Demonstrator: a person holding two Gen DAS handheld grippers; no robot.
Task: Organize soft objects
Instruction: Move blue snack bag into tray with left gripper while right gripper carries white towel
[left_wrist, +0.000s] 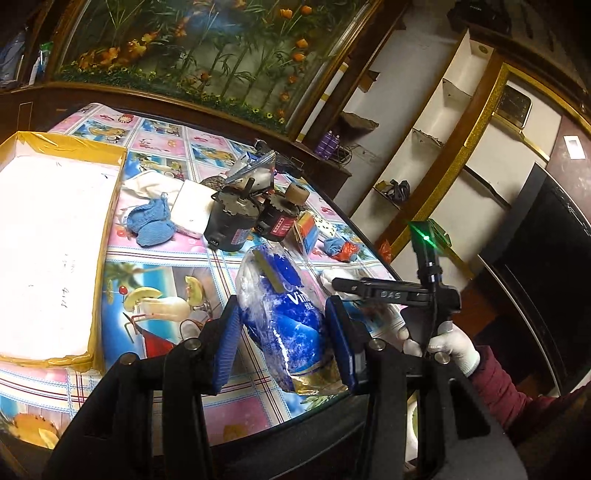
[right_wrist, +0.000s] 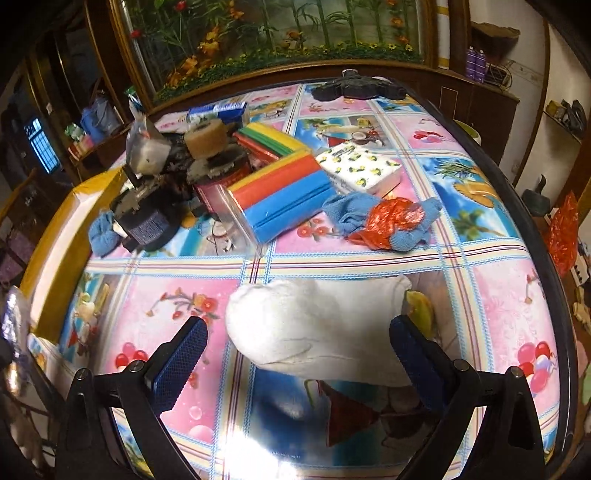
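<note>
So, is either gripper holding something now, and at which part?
The left gripper holds the blue plastic bag across its lower middle. The right gripper holds nothing; it is open around the white sock.

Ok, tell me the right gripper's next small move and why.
Probably close the right gripper on the white sock. The sock lies flat on the table between the open blue pads, which do not press it yet, and the left gripper already holds the blue tissue pack.

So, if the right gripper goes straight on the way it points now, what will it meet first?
Most likely the white sock: it lies on the tablecloth between the open fingers of the right gripper, though depth is uncertain.
</note>
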